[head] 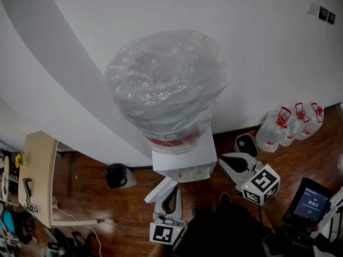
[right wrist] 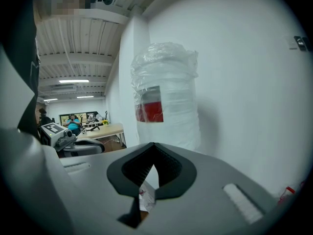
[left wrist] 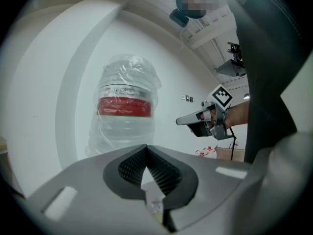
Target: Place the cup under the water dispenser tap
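No cup shows in any view. The water dispenser (head: 185,162) is white and carries a big plastic-wrapped bottle (head: 166,84) with a red band (left wrist: 124,106); its tap is hidden. My left gripper (head: 169,193) is just in front of the dispenser's base. Its jaws (left wrist: 145,147) meet at the tips with nothing gripped. My right gripper (head: 228,162) is level with the dispenser's right side and is shut too (right wrist: 154,145), with the bottle (right wrist: 166,102) ahead of it. Each gripper shows in the other's view: the right one (left wrist: 203,121) in a hand, the left one (right wrist: 58,133).
Several spare water bottles (head: 292,123) stand against the wall at the right. A black bin bag (head: 119,175) sits left of the dispenser, and a wooden table (head: 38,175) lies further left. A lit screen (head: 310,202) stands at the lower right on the wood floor.
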Demonstrator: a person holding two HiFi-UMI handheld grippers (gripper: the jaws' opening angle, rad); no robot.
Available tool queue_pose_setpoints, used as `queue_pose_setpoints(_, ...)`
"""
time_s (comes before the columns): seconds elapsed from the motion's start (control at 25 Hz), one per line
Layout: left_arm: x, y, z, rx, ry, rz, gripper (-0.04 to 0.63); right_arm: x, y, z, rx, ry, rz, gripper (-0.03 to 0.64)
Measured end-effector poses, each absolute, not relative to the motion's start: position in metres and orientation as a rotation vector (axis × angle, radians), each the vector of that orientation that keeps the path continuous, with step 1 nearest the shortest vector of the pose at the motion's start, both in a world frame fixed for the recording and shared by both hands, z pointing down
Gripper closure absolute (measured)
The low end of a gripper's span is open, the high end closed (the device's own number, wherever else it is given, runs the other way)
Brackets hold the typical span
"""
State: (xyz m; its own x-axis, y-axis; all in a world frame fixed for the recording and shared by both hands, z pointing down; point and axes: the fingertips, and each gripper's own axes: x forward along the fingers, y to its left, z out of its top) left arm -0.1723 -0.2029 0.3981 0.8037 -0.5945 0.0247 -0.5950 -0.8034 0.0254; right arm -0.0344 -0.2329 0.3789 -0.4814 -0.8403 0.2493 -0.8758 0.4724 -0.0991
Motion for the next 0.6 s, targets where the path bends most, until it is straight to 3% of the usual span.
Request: queue_pose_setpoints(0.6, -0.183, -0.207, 0.393, 2.949, -0.974, 0.026, 0.588, -0.045, -0.235, 0.377, 1.481, -2.592, 0.302, 0.617)
